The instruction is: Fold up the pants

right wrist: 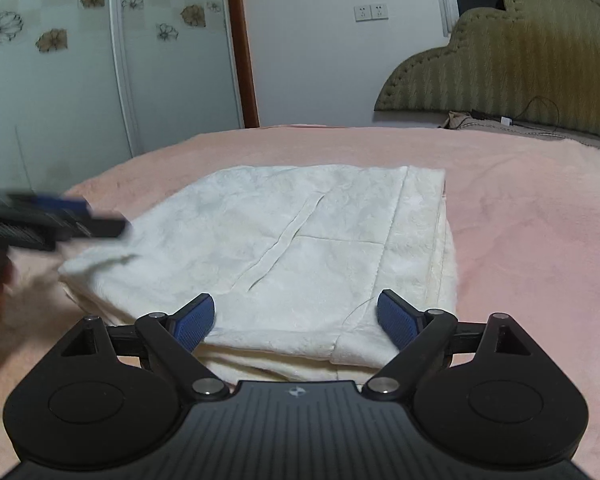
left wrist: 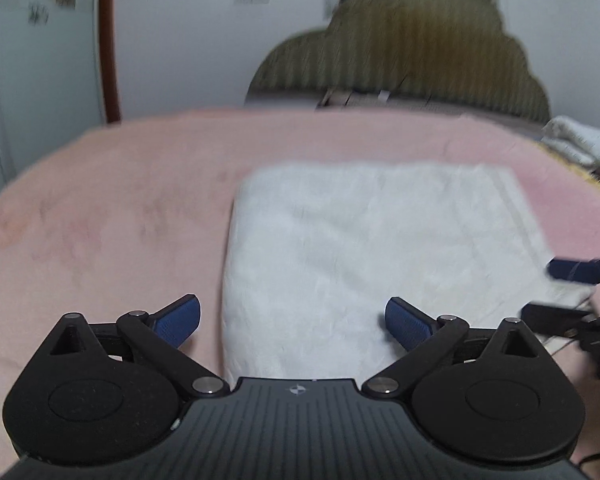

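Left wrist: white pants (left wrist: 364, 248) folded on pink blanket (left wrist: 100, 220); both grippers' jaws spread (2 empty).

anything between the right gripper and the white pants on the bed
Nothing visible. The right gripper is open right over the near edge of the folded white pants, with only bare cloth between its fingers. The left gripper is also open at the pants' left side, on the pink blanket.

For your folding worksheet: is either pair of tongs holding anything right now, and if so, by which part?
Nothing is held. The left tongs and right tongs are both open over the folded white pants on the pink blanket.
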Motion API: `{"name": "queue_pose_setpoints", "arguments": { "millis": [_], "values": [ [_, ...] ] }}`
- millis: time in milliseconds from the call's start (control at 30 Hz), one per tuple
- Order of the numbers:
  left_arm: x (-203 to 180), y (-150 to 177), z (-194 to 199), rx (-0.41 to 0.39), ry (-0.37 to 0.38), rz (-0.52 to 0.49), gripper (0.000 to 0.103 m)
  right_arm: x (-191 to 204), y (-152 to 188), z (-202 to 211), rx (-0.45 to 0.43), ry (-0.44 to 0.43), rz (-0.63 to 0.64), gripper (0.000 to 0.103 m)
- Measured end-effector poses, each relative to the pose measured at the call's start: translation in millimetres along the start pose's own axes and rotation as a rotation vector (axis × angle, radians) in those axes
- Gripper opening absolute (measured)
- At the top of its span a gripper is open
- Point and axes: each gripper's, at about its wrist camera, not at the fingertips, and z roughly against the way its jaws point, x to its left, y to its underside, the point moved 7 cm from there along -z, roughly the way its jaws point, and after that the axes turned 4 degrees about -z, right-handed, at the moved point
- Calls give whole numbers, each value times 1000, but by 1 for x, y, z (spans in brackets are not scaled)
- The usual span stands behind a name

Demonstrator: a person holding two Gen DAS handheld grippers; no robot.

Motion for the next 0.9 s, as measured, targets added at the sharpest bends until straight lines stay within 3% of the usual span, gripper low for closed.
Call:
{"name": "queue_pose_setpoints", "arguments": {
  "millis": [100,367,900],
  "values": [
    [6,6,1,-12,-3,89,103,2,1,-2,10,5,14,91],
    [5,9,7,-39,-39,69,103,13,4,-9,33,36,79,99],
    [12,10,7,-22,0,121,103,14,4,-9,31,23,80,102]
  ]
}}
